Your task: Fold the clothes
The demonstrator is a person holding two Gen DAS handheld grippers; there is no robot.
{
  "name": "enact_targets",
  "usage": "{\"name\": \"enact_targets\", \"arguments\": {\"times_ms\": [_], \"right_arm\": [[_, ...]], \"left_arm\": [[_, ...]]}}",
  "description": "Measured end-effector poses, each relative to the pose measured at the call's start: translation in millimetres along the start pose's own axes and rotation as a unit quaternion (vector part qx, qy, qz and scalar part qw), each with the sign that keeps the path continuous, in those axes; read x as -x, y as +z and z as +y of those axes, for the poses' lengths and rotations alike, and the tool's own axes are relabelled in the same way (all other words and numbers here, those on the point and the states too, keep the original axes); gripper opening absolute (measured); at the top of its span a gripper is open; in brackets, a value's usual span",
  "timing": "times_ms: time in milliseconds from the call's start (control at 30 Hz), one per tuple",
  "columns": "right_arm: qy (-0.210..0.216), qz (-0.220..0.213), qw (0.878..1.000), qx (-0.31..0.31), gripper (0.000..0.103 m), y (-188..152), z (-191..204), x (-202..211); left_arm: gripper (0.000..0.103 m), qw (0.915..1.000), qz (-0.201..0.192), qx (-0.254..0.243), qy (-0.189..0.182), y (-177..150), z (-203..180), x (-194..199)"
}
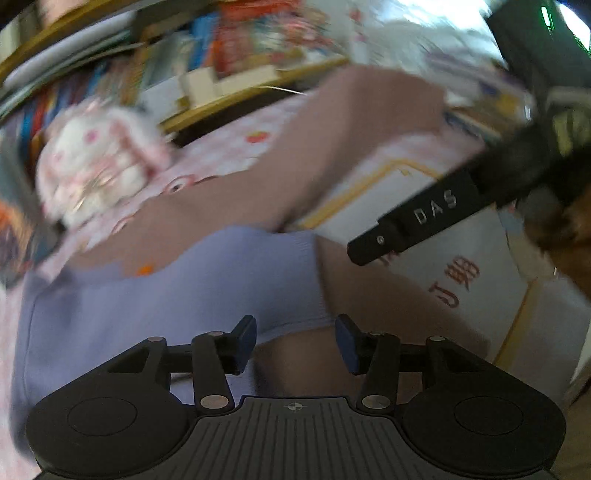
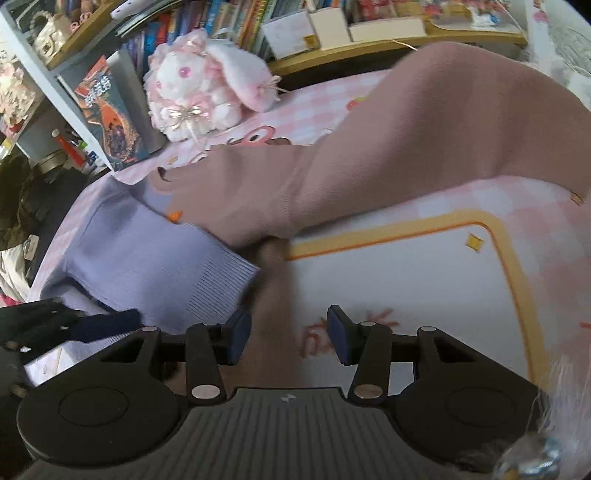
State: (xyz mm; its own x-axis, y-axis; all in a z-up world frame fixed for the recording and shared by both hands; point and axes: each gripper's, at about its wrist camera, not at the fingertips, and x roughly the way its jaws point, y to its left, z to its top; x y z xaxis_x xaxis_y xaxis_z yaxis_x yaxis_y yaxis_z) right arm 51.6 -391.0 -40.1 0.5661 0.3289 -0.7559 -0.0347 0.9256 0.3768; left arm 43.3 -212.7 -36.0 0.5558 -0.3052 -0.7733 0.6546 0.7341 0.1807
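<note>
Left wrist view was smeared by motion. The left gripper (image 1: pixel 295 343) hung over the garment with its blue pads (image 1: pixel 246 332) apart and nothing between them; released. Beneath it lay a lavender panel (image 1: pixel 166 295) of the sweater, its ribbed hem running across the frame just ahead of the fingertips. Brown fabric (image 1: pixel 332 147) of the same garment stretched away up-right as a long sleeve, and more brown showed below the hem between the jaws. The right gripper (image 1: pixel 410 221) entered from the right edge as a black finger marked "DAS", above the cloth.

Right wrist view was sharper. The right gripper (image 2: pixel 290 332) stood with jaws parted, a strip of brown cloth passing under the gap; the pads did not press on it, so released. The lavender panel (image 2: pixel 155 258) lay left of centre, its ribbed cuff end (image 2: pixel 221 284) just ahead of the left pad. The brown sleeve (image 2: pixel 424 147) ran diagonally to the upper right. All of it rested on a pink checked bedspread (image 2: pixel 535 229) with a white, yellow-bordered panel (image 2: pixel 406 280). A pink and white plush rabbit (image 2: pixel 199 85) sat at the far side against a bookshelf (image 2: pixel 236 22). The left gripper showed at the left edge, dark, over the lavender.
</note>
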Motion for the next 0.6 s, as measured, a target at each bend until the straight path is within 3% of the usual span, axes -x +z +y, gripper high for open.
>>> {"name": "enact_targets", "arguments": {"times_ms": [233,333,533,600], "right_arm": [[-0.005,-0.008,1.000,-0.004,0.044,-7,-18,16],[-0.003,-0.009,1.000,-0.004,0.044,-9,-20,18],[-0.006,-0.018,1.000,-0.006,0.044,-12,-20,24],[-0.009,-0.020,1.000,-0.011,0.044,-13,-19,25]], "left_arm": [[0.049,0.9980,0.008,-0.049,0.040,9,-25,-21],[0.043,0.9979,0.000,-0.037,0.054,10,-23,-24],[0.004,0.9988,-0.003,0.016,0.047,16,-5,-29],[0.003,0.9982,-0.007,0.038,0.046,16,4,-27]]}}
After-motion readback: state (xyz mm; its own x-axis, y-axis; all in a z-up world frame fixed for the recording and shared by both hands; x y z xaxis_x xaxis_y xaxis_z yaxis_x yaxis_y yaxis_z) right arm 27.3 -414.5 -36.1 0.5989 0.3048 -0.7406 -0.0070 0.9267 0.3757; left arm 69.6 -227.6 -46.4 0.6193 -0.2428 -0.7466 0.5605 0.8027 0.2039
